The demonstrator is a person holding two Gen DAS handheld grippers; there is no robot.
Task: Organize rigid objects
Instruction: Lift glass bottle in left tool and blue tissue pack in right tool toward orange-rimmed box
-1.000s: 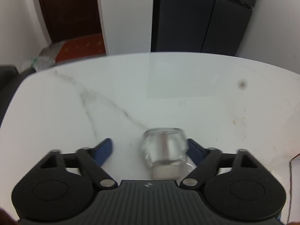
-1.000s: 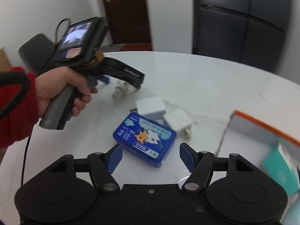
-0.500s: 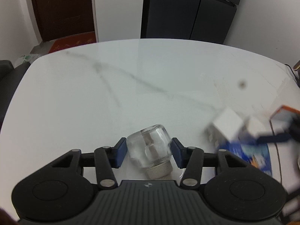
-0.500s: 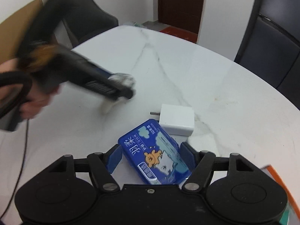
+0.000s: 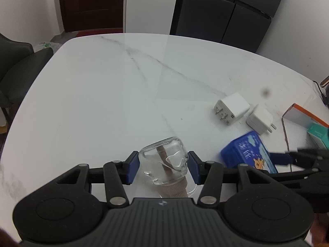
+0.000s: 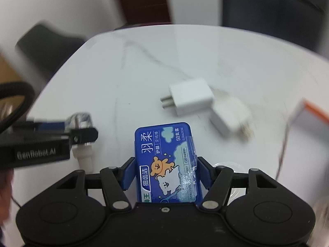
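The left gripper [image 5: 163, 166] is clamped on a little glass bottle [image 5: 164, 164]. Its blue pads press on both sides of the clear round body. The bottle sits right between the fingers, tipped over, with its ridged pale cap [image 5: 174, 192] pointing back toward the gripper. Glass is hard and smooth, so I think it could slip, and it would break if it fell. Holding the wide body, as it is held here, looks like the safest spot (the cap end is thin). It looks light.

The right gripper [image 6: 166, 174] has the blue box [image 6: 164, 160] between its fingers, and its jaws are closing. The pads look like they touch the two long sides. The box is flat with round corners, has a bear picture and white clouds on top, and a bit of shiny tape. It looks stiff and light, I think, and easy to hold by its long sides.

Ahead of the right gripper lie two white chargers [image 6: 192, 100] side by side on the white table [image 6: 144, 65]. Off to its right is an orange-edged box [image 6: 312, 113], blurry. The left gripper shows to its left, near the blue box.
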